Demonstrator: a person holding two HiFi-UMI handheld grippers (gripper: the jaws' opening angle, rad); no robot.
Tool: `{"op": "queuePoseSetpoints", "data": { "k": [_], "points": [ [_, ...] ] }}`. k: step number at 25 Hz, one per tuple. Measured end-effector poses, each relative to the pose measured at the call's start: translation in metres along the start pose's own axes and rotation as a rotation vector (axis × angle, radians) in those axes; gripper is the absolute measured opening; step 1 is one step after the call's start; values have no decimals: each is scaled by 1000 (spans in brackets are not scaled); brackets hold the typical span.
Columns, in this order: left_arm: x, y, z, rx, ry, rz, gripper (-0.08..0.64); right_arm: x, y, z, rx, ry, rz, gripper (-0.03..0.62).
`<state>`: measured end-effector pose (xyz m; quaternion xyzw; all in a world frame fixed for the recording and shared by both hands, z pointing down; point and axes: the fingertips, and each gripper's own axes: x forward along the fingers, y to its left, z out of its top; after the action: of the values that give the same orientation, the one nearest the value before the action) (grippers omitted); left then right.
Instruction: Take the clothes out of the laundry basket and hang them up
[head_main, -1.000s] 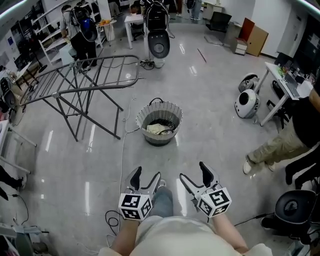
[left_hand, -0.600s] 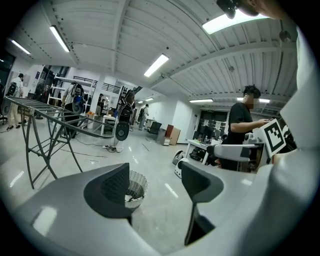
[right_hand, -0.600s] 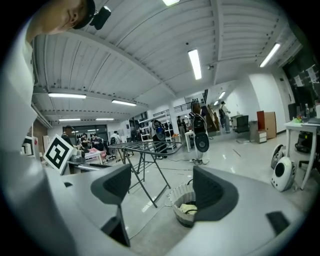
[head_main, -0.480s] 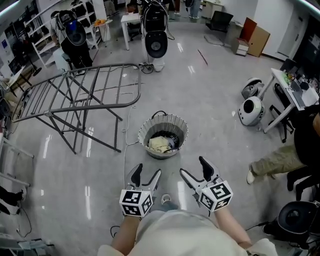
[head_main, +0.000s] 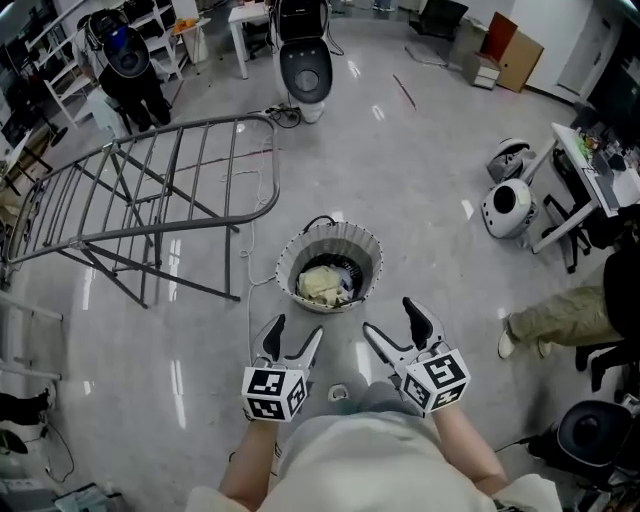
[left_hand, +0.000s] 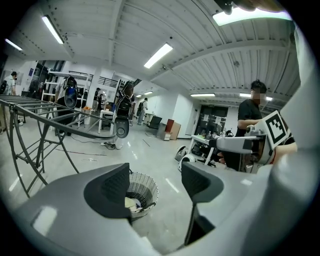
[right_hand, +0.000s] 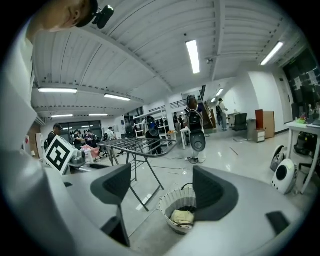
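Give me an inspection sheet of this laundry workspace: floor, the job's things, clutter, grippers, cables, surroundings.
Surface: glossy grey floor, reflecting ceiling lights.
Job's things: laundry basket upright, pale clothes inside; drying rack to its left, nothing hung on it.
Clutter: white round machine and cardboard box at the right.
Grippers: left gripper and right gripper both open, empty, short of the basket.
Cables: thin cable on the floor left of the basket.
Surroundings: person's leg and desk at the right; shelves far left.
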<state>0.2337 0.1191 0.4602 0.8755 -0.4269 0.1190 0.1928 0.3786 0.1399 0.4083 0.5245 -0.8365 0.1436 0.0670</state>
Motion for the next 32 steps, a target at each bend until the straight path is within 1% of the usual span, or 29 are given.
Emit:
{"op": "queuePoseSetpoints", "data": {
  "k": [2, 5, 10, 13, 16, 19, 23, 26, 29, 32],
  "points": [
    [5, 11, -4, -17, 20, 7, 311, 11, -3, -3, 7, 25, -4, 365],
    [22, 26, -10, -23, 50, 15, 311, 32, -10, -11, 28, 56, -7, 364],
    [62, 34, -21, -49, 95, 4, 311, 64, -30, -25, 60, 108, 12, 364],
    [90, 44, -29, -53, 116, 5, 311, 90, -41, -32, 71, 132, 45, 364],
    [126, 56, -40, -52, 152, 13, 311, 119, -62, -42, 74, 161, 67, 364],
    [169, 69, -57, -92, 197, 22, 311, 147, -91, -51, 95, 182, 73, 364],
    [229, 91, -86, -148, 268, 54, 311, 183, -130, -72, 89, 225, 70, 364],
    [269, 109, -116, -147, 320, 81, 310, 209, -152, -95, 91, 258, 80, 364],
    [306, 128, -154, -146, 383, 112, 304, 230, -173, -118, 78, 284, 84, 364],
    [338, 146, -197, -168, 453, 145, 289, 244, -191, -142, 94, 303, 71, 364]
  ]
}}
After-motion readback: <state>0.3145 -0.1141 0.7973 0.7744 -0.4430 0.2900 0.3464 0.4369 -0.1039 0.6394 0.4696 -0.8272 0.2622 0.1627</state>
